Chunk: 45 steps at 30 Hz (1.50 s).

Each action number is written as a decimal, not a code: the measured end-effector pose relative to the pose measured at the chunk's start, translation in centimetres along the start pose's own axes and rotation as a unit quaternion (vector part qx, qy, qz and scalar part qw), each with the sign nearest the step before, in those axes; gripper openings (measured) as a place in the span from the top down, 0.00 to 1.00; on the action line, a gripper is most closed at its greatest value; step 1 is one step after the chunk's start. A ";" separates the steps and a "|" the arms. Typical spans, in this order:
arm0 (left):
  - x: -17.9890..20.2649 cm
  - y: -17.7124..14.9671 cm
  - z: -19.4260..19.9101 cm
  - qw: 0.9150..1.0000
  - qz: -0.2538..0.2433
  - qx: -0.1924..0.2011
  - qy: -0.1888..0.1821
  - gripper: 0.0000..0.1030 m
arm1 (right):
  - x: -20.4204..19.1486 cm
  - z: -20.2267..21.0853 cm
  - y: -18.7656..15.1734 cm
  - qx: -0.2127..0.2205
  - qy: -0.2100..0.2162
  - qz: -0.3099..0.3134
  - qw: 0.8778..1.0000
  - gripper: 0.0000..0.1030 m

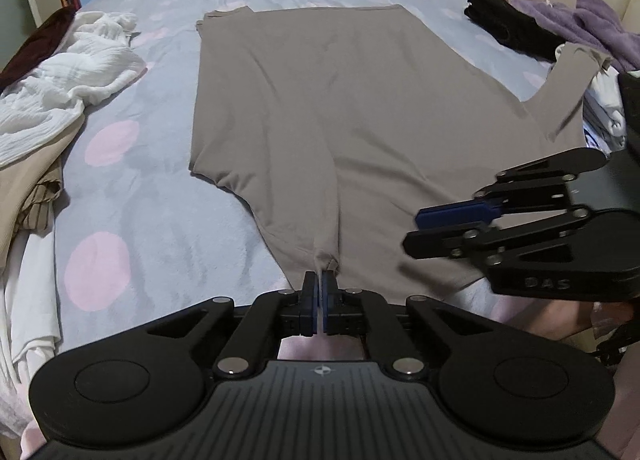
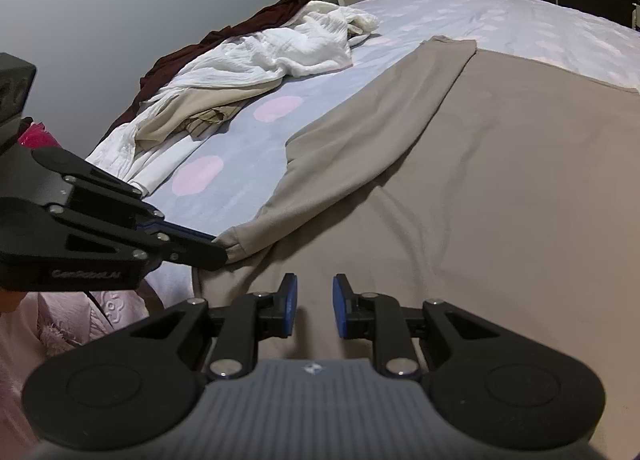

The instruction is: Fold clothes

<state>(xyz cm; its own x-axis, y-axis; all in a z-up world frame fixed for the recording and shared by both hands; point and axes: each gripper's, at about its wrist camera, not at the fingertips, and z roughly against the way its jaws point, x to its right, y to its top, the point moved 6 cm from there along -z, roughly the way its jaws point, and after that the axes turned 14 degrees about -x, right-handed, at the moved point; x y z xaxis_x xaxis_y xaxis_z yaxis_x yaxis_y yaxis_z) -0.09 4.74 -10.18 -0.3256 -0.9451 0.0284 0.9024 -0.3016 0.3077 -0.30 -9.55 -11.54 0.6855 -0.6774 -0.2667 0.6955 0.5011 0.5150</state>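
Left hand-held gripper (image 1: 320,292) is pinched tight on the cuff of the taupe shirt (image 1: 320,108) spread flat on the bed (image 1: 160,220), right hand-held gripper (image 2: 315,306) hovers half open and empty, so I'd keep that sleeve (image 2: 360,140) taut while laying it across.

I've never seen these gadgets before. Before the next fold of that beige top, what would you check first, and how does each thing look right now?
1. Left gripper has hold of the beige shirt: ok, its fingers are shut on the sleeve cuff.
2. Right gripper is free to grab: ok, its fingers are open above the shirt, holding nothing.
3. Shirt body lies flat on the bed: mostly ok, with a few soft wrinkles.
4. Other sleeve spread out: ok, though its tip reaches the clothes at the bed's edge.
5. White garment clear of the shirt: ok, a gap shows.
6. Near hem of the shirt: cannot tell, the grippers hide it.
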 end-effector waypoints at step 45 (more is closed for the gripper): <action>1.1 -0.5 -1.5 0.996 -0.024 -0.011 -0.091 1.00 | -3.6 -0.2 -3.0 -0.059 0.032 0.087 0.994 0.83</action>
<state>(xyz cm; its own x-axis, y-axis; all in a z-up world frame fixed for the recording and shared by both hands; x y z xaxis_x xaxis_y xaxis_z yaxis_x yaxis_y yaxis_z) -0.49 3.71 -11.78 -0.4114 -0.8921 0.1867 0.8904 -0.3497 0.2913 -4.85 -8.47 -12.32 0.8073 -0.5411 -0.2356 0.5830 0.6693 0.4605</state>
